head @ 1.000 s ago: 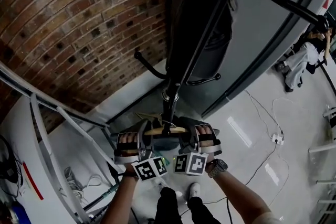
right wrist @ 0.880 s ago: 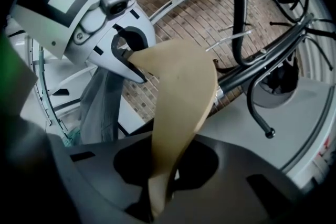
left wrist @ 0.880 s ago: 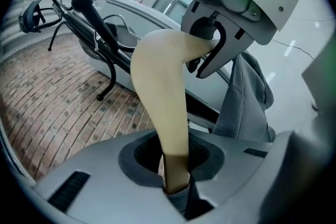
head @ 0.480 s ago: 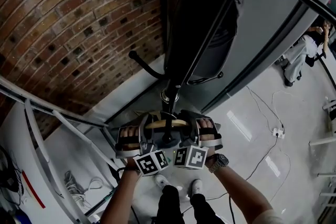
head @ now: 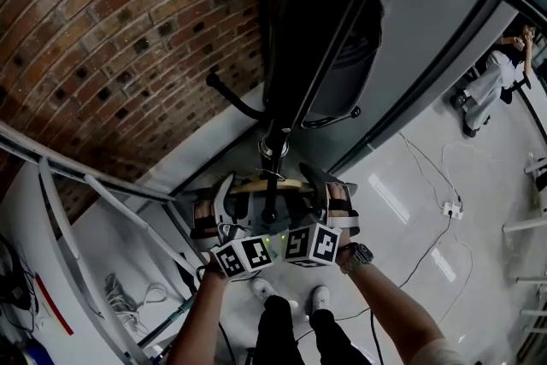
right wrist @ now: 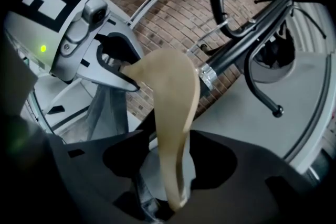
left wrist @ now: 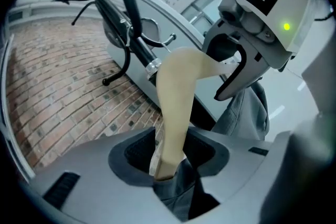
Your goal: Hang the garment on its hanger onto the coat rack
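A pale wooden hanger [head: 272, 182] carrying a grey garment [left wrist: 247, 107] sits against the black coat rack pole [head: 316, 73], just below its chrome collar [head: 272, 148]. My left gripper [head: 224, 214] is at the hanger's left end and my right gripper [head: 323, 197] at its right end. In the left gripper view the hanger arm [left wrist: 176, 97] runs between the jaws with a gap on each side. The right gripper view shows the other arm [right wrist: 170, 107] the same way, loose between the jaws. Both grippers' jaws are opening. Whether the hanger's hook rests on a rack arm is hidden.
A curved rack arm [head: 231, 101] sticks out left of the pole and another [head: 329, 120] to the right. A brick wall [head: 102, 38] is behind, and a white railing [head: 77, 226] runs at the left. Cables and a power strip [head: 449, 212] lie on the floor. A person [head: 491, 90] stands far right.
Both grippers' jaws have spread away from the hanger's ends, which they pinched before. The hands have dropped slightly; the hanger stays at the pole.
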A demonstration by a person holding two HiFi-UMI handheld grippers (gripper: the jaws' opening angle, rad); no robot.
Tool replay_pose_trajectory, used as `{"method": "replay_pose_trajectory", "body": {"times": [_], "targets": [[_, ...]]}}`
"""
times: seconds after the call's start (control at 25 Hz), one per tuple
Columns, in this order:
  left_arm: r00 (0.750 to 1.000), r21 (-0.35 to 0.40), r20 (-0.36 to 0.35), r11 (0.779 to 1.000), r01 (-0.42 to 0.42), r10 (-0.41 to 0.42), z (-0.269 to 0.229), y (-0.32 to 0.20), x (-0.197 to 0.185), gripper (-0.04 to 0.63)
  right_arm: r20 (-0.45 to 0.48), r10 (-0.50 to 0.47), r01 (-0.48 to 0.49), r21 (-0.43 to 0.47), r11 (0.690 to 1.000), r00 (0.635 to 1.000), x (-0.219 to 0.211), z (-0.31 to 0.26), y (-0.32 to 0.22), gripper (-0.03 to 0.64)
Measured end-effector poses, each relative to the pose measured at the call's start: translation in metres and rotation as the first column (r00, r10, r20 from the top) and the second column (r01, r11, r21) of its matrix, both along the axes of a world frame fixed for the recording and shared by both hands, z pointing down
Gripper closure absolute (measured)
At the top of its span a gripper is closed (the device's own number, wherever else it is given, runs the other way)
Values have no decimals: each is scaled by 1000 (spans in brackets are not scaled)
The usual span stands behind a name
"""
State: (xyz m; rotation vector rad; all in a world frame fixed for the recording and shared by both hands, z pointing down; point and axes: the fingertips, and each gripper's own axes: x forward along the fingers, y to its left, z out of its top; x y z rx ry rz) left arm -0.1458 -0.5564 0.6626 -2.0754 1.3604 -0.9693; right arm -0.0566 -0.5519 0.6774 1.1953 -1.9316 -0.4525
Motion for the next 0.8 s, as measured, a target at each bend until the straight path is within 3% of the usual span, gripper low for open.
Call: {"method": "replay_pose_trajectory", "body": {"times": [0.32, 0.48, 0.68, 0.72, 0.8], "targets": [[985, -12, -172, 1000, -24, 22, -6, 23, -3, 443, 107, -81, 83, -11, 997, 991, 4, -14, 27, 374], [961, -18, -274, 1000, 26, -30, -11, 40, -12, 439, 239, -39, 31, 35, 999, 970, 15, -40, 50, 374], [915, -6, -390, 994, 112, -105, -36, 75, -20, 440, 449, 4, -26, 42, 999, 893, 28, -83, 90, 377], [900, -4, -419, 992, 125, -115, -44, 85, -20, 440, 495, 15, -39, 37, 999, 869, 32, -91, 98, 398], [880, -1, -460, 991, 131, -117, -60, 106, -15, 440, 567, 41, -65, 23, 998, 823, 41, -108, 114, 534]]}}
